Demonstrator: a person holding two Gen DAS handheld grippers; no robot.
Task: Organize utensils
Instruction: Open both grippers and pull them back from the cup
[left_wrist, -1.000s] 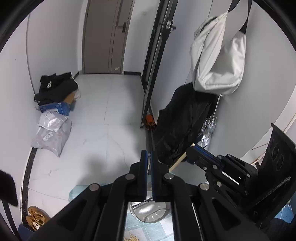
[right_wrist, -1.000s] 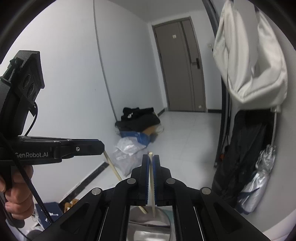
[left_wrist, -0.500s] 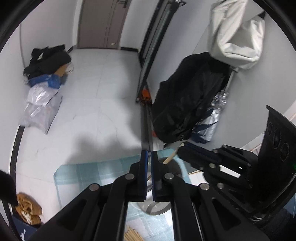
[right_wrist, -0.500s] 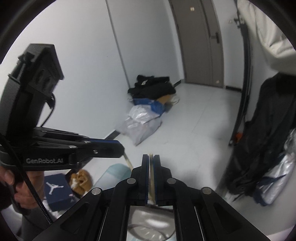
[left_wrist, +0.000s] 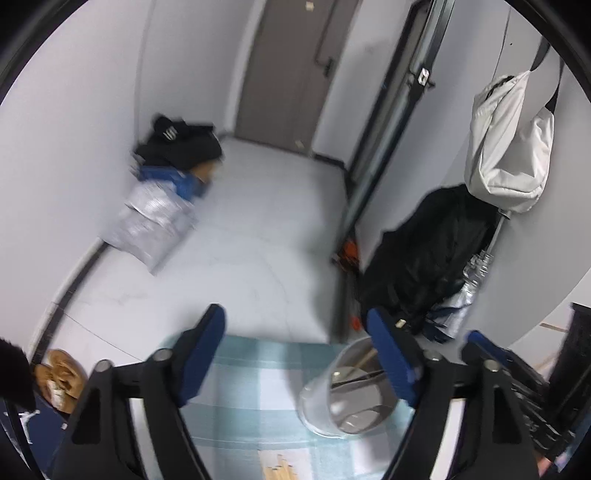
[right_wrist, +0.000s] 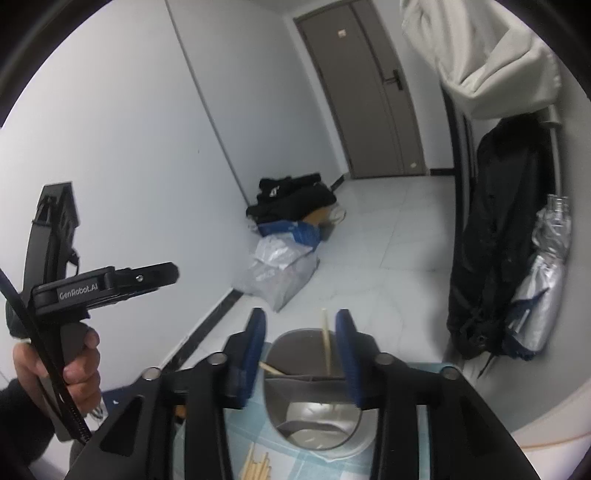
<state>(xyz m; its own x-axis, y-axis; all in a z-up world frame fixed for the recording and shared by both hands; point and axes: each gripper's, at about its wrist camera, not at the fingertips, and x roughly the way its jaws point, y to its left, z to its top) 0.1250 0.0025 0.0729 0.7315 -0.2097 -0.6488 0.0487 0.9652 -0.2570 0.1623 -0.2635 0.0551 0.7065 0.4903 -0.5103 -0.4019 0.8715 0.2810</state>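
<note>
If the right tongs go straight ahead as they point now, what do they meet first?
Probably the chopstick standing in the metal cup, right between the open right tongs; depth is unclear.

Both grippers point forward with fingers spread wide and nothing between them. The left gripper (left_wrist: 295, 332) shows blue pads. The right gripper (right_wrist: 300, 332) has the left hand (right_wrist: 55, 373) at its eight o'clock, wrapped around a handle.

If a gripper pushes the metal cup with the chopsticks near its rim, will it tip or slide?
The metal cup looks tall, thin-walled and light, so it probably tips easily. The chopsticks lean on its rim, adding some top weight. The checked cloth beneath may wrinkle rather than let it slide.
</note>
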